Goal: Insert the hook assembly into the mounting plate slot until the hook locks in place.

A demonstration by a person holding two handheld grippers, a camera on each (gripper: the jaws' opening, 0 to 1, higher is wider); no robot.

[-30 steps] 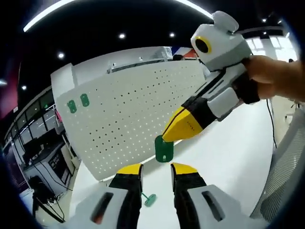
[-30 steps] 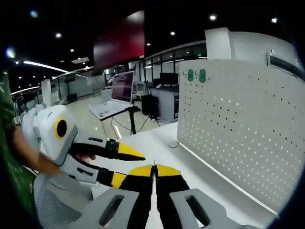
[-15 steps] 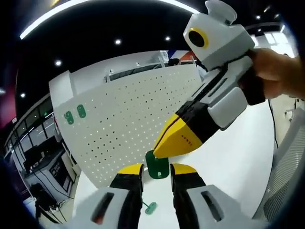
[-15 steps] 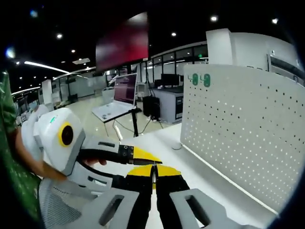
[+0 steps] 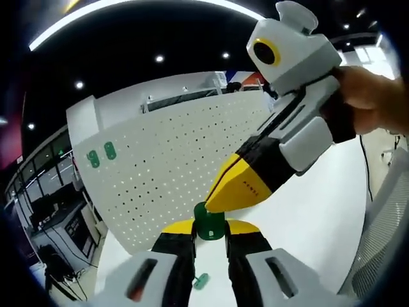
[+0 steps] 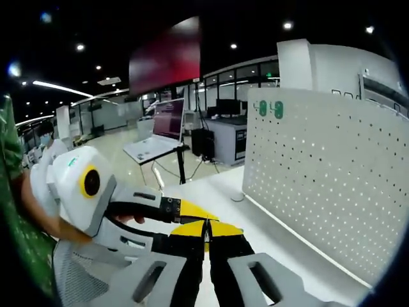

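A small green hook piece [image 5: 209,225] hangs in the air in front of the white pegboard plate [image 5: 172,160]. In the left gripper view my left gripper [image 5: 209,228] has its yellow-tipped jaws against both sides of the piece. My right gripper [image 5: 215,202] comes in from the upper right, shut on the top of the piece. In the right gripper view my right gripper [image 6: 206,226] is shut, with a thin edge of the piece between its tips. My left gripper [image 6: 192,217] meets it from the left. Two green hooks [image 5: 102,155] hang at the pegboard's [image 6: 326,185] top corner.
Another green part [image 5: 201,280] lies on the white table [image 5: 313,217] below my left gripper. A mesh chair [image 5: 383,243] stands at the table's right. A laptop on a stand [image 6: 156,134] is behind the table. A hand [image 5: 374,96] holds my right gripper.
My right gripper carried the green piece down between my left gripper's jaws. Those jaws have narrowed onto it in the last half second.
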